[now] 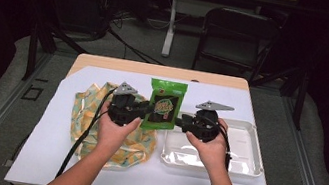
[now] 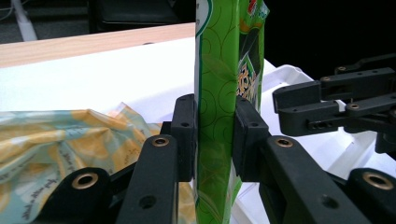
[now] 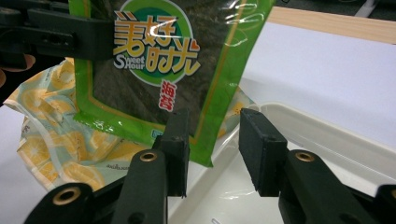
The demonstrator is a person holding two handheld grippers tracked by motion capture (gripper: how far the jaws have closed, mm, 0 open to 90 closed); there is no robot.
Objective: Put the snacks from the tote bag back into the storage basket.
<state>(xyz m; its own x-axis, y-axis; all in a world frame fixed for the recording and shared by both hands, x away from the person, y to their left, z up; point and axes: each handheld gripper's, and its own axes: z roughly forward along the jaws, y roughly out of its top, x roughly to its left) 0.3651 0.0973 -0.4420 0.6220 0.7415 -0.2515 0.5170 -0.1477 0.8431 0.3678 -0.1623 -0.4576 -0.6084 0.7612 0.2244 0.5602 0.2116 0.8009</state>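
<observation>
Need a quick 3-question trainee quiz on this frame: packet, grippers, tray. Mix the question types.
1. True or false: the left gripper is clamped on the green snack packet.
2. What lies under the left hand? A) a plate B) a yellow patterned bag C) a book
3. In the right gripper view, are the right gripper's jaws pressing on the packet?

Key:
1. True.
2. B.
3. No: they stand apart, with the packet's corner beside one jaw, above the white tray.
</observation>
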